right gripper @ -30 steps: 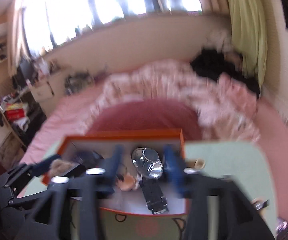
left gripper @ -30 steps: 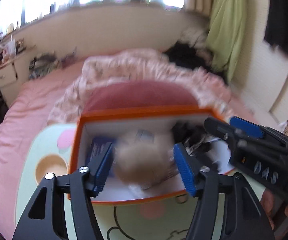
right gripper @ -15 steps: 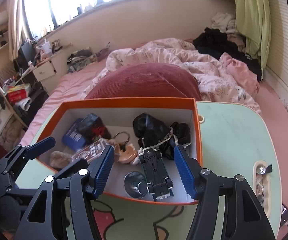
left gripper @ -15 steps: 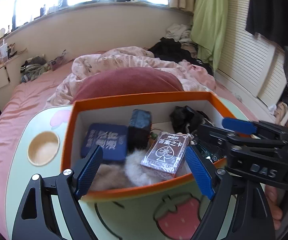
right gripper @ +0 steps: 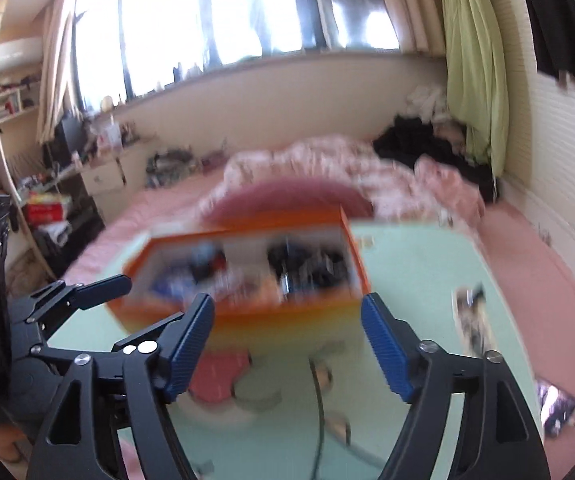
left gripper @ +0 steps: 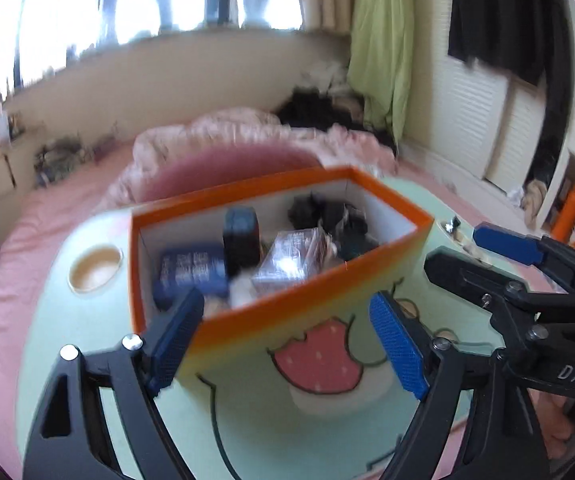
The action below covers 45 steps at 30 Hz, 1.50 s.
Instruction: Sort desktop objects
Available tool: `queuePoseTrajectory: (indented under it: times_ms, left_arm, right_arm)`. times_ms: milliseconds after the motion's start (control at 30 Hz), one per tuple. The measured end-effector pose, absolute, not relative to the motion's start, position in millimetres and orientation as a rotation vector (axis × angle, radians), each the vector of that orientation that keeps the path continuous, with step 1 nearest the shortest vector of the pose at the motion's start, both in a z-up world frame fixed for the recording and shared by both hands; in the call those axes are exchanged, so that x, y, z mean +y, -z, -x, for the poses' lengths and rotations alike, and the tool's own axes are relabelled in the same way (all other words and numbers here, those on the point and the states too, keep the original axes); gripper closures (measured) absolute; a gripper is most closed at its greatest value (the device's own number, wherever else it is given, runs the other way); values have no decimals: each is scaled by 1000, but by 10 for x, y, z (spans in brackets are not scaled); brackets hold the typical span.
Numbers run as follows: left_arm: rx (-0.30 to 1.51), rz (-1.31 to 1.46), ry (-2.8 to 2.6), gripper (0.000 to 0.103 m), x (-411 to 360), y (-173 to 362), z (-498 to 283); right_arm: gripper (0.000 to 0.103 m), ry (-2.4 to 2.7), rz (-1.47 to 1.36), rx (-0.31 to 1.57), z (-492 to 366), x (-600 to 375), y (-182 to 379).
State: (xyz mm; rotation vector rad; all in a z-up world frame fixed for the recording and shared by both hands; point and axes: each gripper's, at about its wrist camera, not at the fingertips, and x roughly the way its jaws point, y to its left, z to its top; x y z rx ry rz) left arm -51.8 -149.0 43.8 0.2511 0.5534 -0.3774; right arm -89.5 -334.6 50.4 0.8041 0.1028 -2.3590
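An orange box (left gripper: 307, 304) with white inner walls stands on the mint-green table (left gripper: 247, 420). In it lie a blue case (left gripper: 191, 272), a wrapped card deck (left gripper: 291, 260), a dark small box (left gripper: 241, 232), black items and a pale fluffy thing (left gripper: 239, 292). My left gripper (left gripper: 287, 340) hangs just short of the box's near wall, jaws opening with nothing held. My right gripper (right gripper: 287, 344) is also back from the box (right gripper: 287, 308), jaws opening and empty. Each gripper shows in the other's view, the right gripper (left gripper: 453, 246) and the left gripper (right gripper: 99, 286).
The table has a strawberry drawing (left gripper: 319, 360), a round cup recess (left gripper: 95, 268) at the left and a small tray recess with a clip (right gripper: 473, 320) at the right. Behind it is a pink bed with a red cushion (left gripper: 239, 168). Views are motion-blurred.
Both grippers have pulled back out of the box toward the table's near side and their jaws have widened. The fluffy thing and the metal item they held now lie in the box.
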Motion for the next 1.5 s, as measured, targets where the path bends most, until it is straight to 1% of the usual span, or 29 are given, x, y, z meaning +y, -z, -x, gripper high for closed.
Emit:
queuePoseTrajectory:
  times_ms: [33, 67, 100, 167, 233, 267, 300, 433, 533, 600, 900, 1267, 1500]
  left_arm:
    - [515, -321, 338, 14, -1533, -361, 610]
    - [521, -369, 294, 13, -1578, -289, 645]
    - [562, -390, 283, 13, -1606, -232, 620]
    - [672, -342, 323, 13, -1558, -113, 582]
    - [732, -295, 358, 13, -1483, 3, 544]
    - [742, -358, 533, 6, -1433, 61, 503]
    - [754, -316, 549, 0, -1362, 73, 442]
    - [736, -301, 504, 0, -1247, 69, 346]
    - [749, -288, 484, 0, -1199, 45, 293]
    - [753, -270, 481, 0, -1143, 43, 258]
    - [728, -263, 401, 0, -1186, 100, 229]
    - [714, -264, 424, 0, -1143, 94, 177]
    - [776, -299, 459, 0, -1194, 65, 205]
  right_arm:
    - [26, 2363, -862, 122, 907, -3349, -382]
    - [26, 2377, -893, 143, 912, -3359, -302]
    - [26, 2399, -912, 157, 921, -3351, -208]
    - [26, 2435, -952, 165, 945, -3344, -69]
    - [16, 2420, -1021, 168, 1005, -3361, 60]
    - [3, 2428, -1021, 197, 997, -3383, 77]
    - [0, 2425, -1036, 176, 1028, -3365, 90]
    - [0, 2441, -1028, 145, 1017, -3307, 104]
    - [0, 2473, -1032, 301, 940, -3447, 154]
    - [0, 2446, -1014, 314, 897, -3472, 170]
    - [0, 2438, -1010, 313, 900, -3451, 197]
    - [0, 2438, -1005, 314, 893, -3463, 202]
    - [0, 2435, -1004, 314, 862, -3496, 172]
